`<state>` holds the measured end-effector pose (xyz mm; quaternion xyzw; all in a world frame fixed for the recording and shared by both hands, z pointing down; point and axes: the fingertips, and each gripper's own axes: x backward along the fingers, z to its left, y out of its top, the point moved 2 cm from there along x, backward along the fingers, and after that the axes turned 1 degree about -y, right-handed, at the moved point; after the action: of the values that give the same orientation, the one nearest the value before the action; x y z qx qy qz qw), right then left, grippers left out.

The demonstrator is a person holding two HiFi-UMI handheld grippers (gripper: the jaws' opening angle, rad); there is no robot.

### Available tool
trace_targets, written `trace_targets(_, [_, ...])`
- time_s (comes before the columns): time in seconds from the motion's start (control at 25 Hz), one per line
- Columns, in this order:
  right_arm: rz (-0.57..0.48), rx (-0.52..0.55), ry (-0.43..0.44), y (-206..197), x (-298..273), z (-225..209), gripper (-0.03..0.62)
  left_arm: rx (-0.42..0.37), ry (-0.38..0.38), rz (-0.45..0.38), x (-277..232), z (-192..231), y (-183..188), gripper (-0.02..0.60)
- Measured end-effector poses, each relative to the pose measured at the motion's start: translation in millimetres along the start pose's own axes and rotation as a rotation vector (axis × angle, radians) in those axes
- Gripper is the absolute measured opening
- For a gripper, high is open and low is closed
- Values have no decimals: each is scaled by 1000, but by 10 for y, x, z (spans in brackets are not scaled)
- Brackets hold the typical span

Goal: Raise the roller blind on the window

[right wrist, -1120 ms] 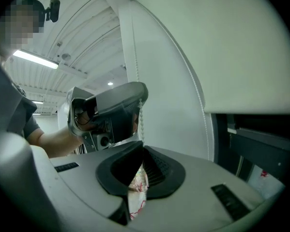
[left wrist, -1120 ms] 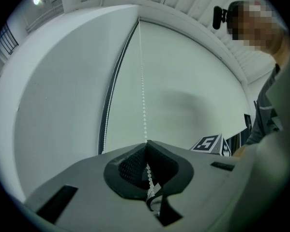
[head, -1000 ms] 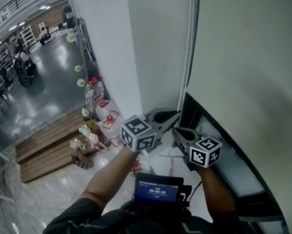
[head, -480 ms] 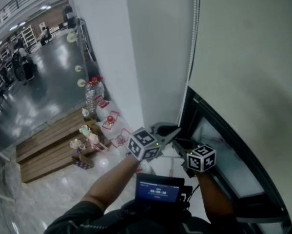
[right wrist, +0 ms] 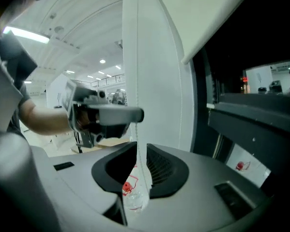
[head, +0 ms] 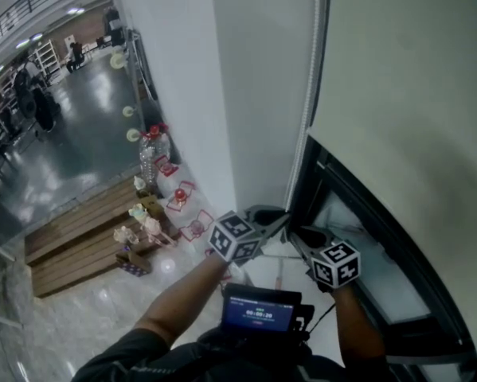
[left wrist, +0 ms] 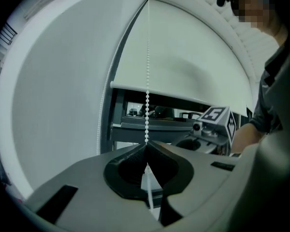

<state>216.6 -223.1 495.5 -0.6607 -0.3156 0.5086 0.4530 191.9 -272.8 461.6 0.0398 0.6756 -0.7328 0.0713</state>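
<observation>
Closest in, both forearms have come down since a second ago, and the two marker cubes now sit low at 6 o'clock in the head view, just above the small screen (head: 258, 310) on the person's chest. The left hand-held gripper (head: 287, 216) is clamped on the bead chain (head: 306, 118). In its own view the left hand-held gripper (left wrist: 146, 146) has its pads pressed together, with the chain (left wrist: 147, 81) running straight up out of them, taut. The right hand-held gripper (head: 296, 231), just beside it at 4 o'clock, is what changed: its jaws have just been opening. In the right gripper view the right hand-held gripper (right wrist: 136, 146) has its pads standing apart, with the chain (right wrist: 135, 81) hanging loose in the gap, so as far as I can see nothing presses on it. Further back, the roller blind (head: 405, 94) fills the head view from 12 to 3 o'clock, and its bottom bar (left wrist: 183, 93) looks a little higher than it did a second ago, with more of the dark window frame (head: 357, 237) showing under it. I'd read this as the end of one downward pull. The left side holds the chain so the blind doesn't slip, and the right has let go, most likely to reach higher up the chain for a fresh grip. Much of the glass is still covered, so several more pulls look needed.
</observation>
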Motion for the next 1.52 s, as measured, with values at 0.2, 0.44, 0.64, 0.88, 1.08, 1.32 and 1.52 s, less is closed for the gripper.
trace_targets(0.2, [-222,7,5,895,370,-74,81,9,-19,-12,-17,-6,-26,3])
trace_targets(0.44, [-433,93,49,1869,532,60,87,-12,-58,-19,-47,-158,6,3])
trace_targets(0.64, [-457,118,100,2105,525,221,17,-17,-77,-2,3,-246,4,3])
trace_targets(0.88, [-488,58,123,2070,445,175,14,-10,-69,-17,24,-190,-21,3])
trace_targets(1.08, [-504,62,109,2085,462,188,14,2,-74,-28,15,-164,-3,3])
trace_targets(1.32, [-480,59,107,2018,385,171,12,6,-68,-17,-4,-145,-72,3])
trace_targets(1.52, [-441,36,106,1785,184,111,12,18,-59,29,-38,-84,-331,3])
